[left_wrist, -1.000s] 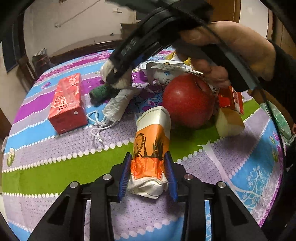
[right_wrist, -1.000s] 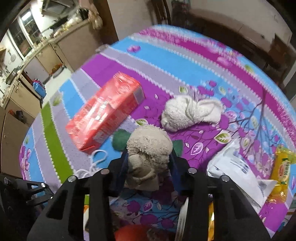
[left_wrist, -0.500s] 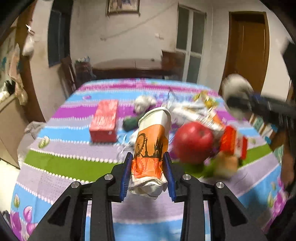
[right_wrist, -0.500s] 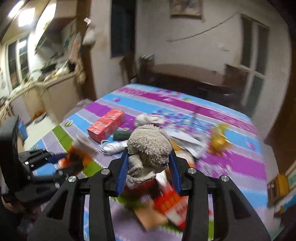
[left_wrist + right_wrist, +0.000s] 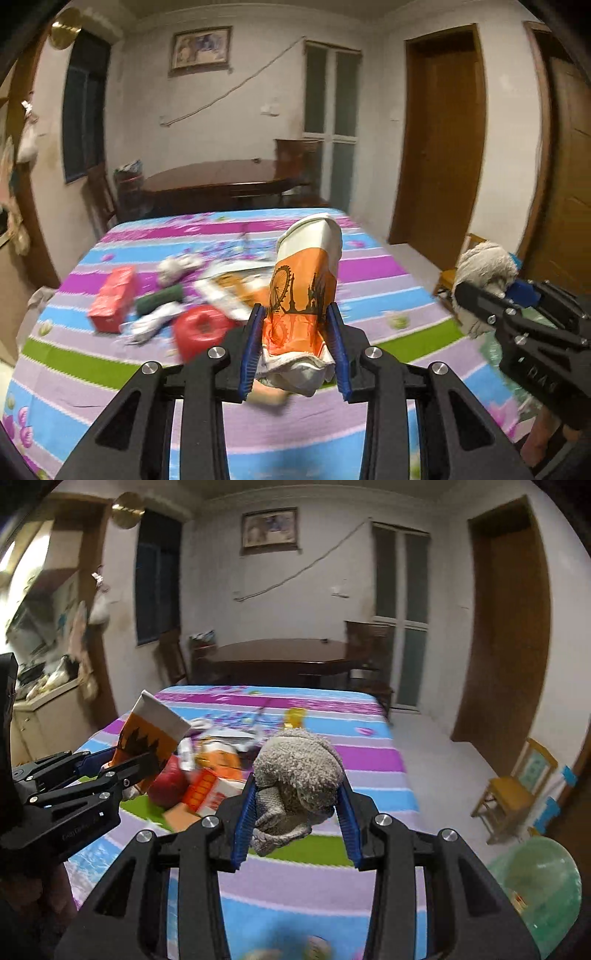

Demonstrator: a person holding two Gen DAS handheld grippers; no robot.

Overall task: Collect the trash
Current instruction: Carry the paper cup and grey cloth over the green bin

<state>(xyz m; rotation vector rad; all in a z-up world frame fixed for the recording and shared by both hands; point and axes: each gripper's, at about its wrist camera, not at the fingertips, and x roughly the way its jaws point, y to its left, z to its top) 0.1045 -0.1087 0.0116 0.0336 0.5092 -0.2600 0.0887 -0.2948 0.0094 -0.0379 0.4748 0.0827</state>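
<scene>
My left gripper (image 5: 294,349) is shut on a crushed orange-and-white paper cup (image 5: 305,291), held above the near edge of the table; it also shows in the right wrist view (image 5: 151,738). My right gripper (image 5: 296,819) is shut on a balled grey-beige sock (image 5: 299,771), also lifted off the table; it shows at the right of the left wrist view (image 5: 484,273). Left on the striped tablecloth (image 5: 373,266) are a red carton (image 5: 112,297), a red apple (image 5: 201,332), a white cloth ball (image 5: 177,266), a dark green roll (image 5: 159,297) and wrappers (image 5: 229,284).
A green translucent bag or bin (image 5: 532,882) sits low at the right, beside the table. A small wooden chair (image 5: 515,794) stands on the floor to the right. A dark wooden table (image 5: 280,661) and doors (image 5: 509,627) are behind.
Both grippers rose and pulled back from the table with the cup and the sock in them. The right gripper swung out to the right, off the table's side.
</scene>
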